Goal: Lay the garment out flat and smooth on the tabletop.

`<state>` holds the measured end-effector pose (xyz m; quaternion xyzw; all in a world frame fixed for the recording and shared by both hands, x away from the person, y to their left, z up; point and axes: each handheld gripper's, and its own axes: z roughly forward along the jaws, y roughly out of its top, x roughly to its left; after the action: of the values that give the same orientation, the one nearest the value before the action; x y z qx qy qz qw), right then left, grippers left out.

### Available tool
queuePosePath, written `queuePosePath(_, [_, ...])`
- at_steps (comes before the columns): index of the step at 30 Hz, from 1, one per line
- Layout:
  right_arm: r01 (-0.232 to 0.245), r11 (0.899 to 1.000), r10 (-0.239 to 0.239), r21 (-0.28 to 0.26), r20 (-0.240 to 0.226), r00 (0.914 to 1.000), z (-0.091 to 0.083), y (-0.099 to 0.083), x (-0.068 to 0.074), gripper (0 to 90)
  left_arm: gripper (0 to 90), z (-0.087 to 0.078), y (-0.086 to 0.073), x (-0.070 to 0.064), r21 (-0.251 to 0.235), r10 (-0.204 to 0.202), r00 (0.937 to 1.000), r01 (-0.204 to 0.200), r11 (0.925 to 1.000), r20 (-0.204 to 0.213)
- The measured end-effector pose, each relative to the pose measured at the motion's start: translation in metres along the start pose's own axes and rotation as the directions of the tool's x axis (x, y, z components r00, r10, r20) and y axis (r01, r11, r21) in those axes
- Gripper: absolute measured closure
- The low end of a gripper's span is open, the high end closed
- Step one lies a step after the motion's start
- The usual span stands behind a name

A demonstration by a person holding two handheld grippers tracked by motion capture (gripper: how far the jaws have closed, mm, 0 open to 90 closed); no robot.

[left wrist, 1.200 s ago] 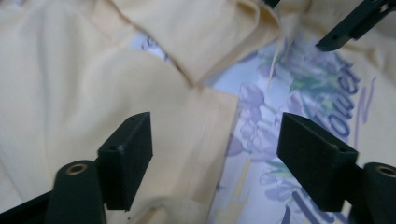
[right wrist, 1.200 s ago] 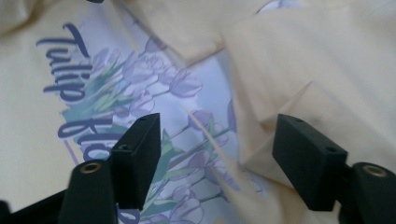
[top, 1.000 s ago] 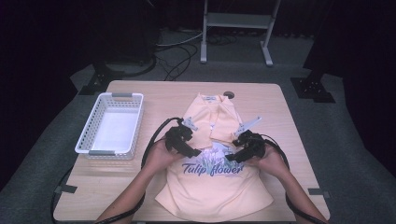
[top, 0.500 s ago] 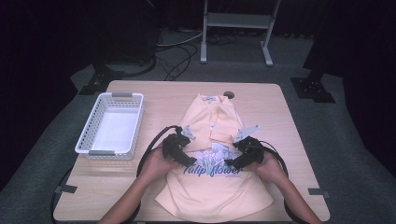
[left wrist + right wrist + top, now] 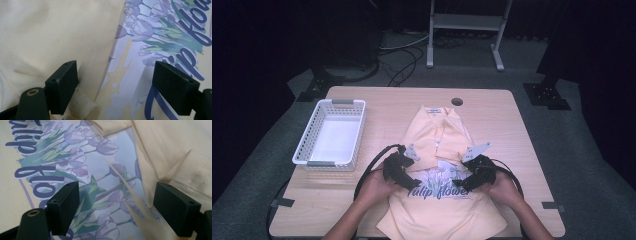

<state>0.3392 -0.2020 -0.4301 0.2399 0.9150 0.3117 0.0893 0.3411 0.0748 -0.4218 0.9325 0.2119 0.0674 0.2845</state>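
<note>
High view, item: yellow T-shirt [image 5: 439, 150] on the bench [image 5: 522, 145], long axis running from near edge to far edge, collar far, hem near. Landmark: tulip print [image 5: 439, 187] at mid-chest. Left claw [image 5: 404, 172], jaws wide, nothing held, just left of the print over a folded-in sleeve edge [image 5: 98, 50]. Right claw [image 5: 469, 175], jaws wide, nothing held, just right of it, beside the other sleeve fold [image 5: 175, 152]. Both equally near. White basket [image 5: 307, 152] well left of the print, apart.
</note>
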Motion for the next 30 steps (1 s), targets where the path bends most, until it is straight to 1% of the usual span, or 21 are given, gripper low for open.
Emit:
queuePosePath(6, [0.011,1.0,-0.011,0.001,-0.008,0.9999,-0.003,-0.003,0.011,20.5,20.4,-0.005,-0.007,-0.011,0.011,0.022,0.9998,-0.022,0.9997,-0.001])
queuePosePath(10, [0.02,1.0,-0.02,0.002,-0.013,0.9997,-0.004,-0.005,0.018,20.3,20.4,-0.007,-0.011,-0.017,0.004,0.021,0.9998,-0.021,0.9998,0.002])
queuePosePath(13, [0.024,1.0,-0.023,0.006,-0.017,0.9996,-0.005,-0.006,0.023,20.3,20.4,-0.01,-0.015,-0.022,0.009,0.032,0.9995,-0.032,0.9995,0.001])
queuePosePath(17, [0.03,1.0,-0.03,-0.003,-0.021,0.9993,-0.007,-0.009,0.03,20.3,20.4,-0.013,-0.019,-0.029,0.013,0.04,0.9992,-0.041,0.9991,0.006])
queuePosePath(27, [0.038,0.999,-0.039,-0.016,-0.03,0.9988,-0.014,-0.02,0.055,20.2,20.4,-0.021,-0.032,-0.05,0.002,0.057,0.9983,-0.057,0.9984,0.011])
queuePosePath(29, [0.039,0.999,-0.04,-0.02,-0.034,0.9986,-0.015,-0.022,0.06,17.6,20.3,-0.022,-0.034,-0.053,-0.002,0.06,0.9981,-0.06,0.9982,0.014])
queuePosePath(30, [0.043,0.999,-0.044,-0.02,-0.039,0.9983,-0.015,-0.023,0.061,16.6,20.1,-0.022,-0.035,-0.053,0.002,0.067,0.9976,-0.067,0.9977,0.019])
